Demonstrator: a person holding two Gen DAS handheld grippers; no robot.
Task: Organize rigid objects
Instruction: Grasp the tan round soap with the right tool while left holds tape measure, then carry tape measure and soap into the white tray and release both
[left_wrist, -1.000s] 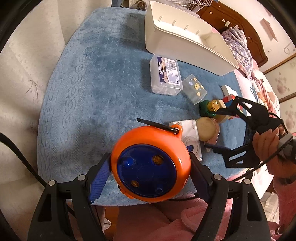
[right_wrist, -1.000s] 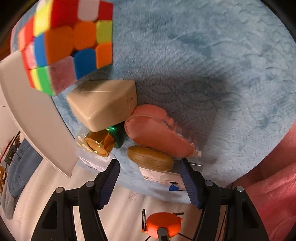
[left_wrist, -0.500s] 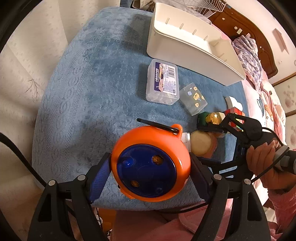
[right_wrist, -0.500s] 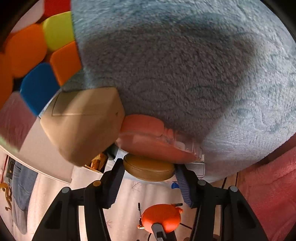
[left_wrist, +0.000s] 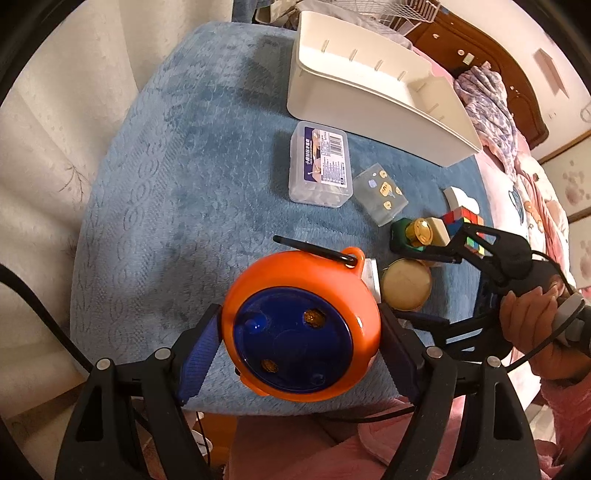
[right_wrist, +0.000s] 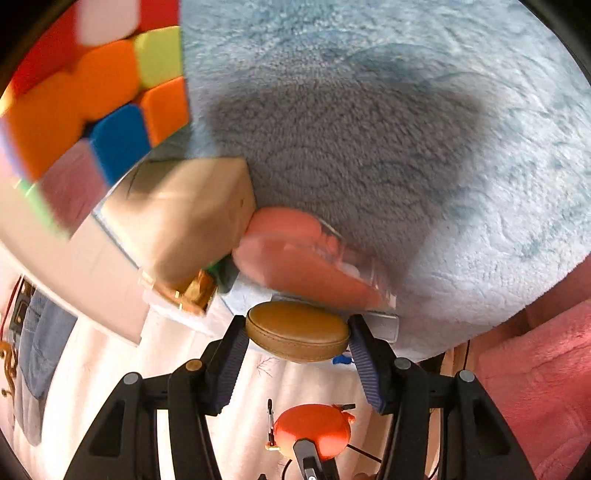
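Observation:
My left gripper (left_wrist: 299, 332) is shut on a round orange case with a blue face (left_wrist: 301, 330) and holds it above the near edge of the blue cloth table (left_wrist: 177, 192). My right gripper (right_wrist: 297, 338) stands with its jaws around a round tan leather case (right_wrist: 297, 330), pads touching its sides; that case also shows in the left wrist view (left_wrist: 406, 284). A pink packet (right_wrist: 306, 266), a beige block (right_wrist: 184, 218), a gold-capped green bottle (left_wrist: 413, 234) and a colour cube (right_wrist: 92, 96) lie close around it.
A long white bin (left_wrist: 369, 88) stands at the table's far side. A clear box with a label (left_wrist: 321, 164) and a small clear card case (left_wrist: 380, 194) lie before it. A white block (left_wrist: 460, 197) sits at the right. Pink fabric lies below the near edge.
My right gripper has moved down and in over the tan case, and its jaws have closed onto its sides. My left gripper has lifted a little with the orange case.

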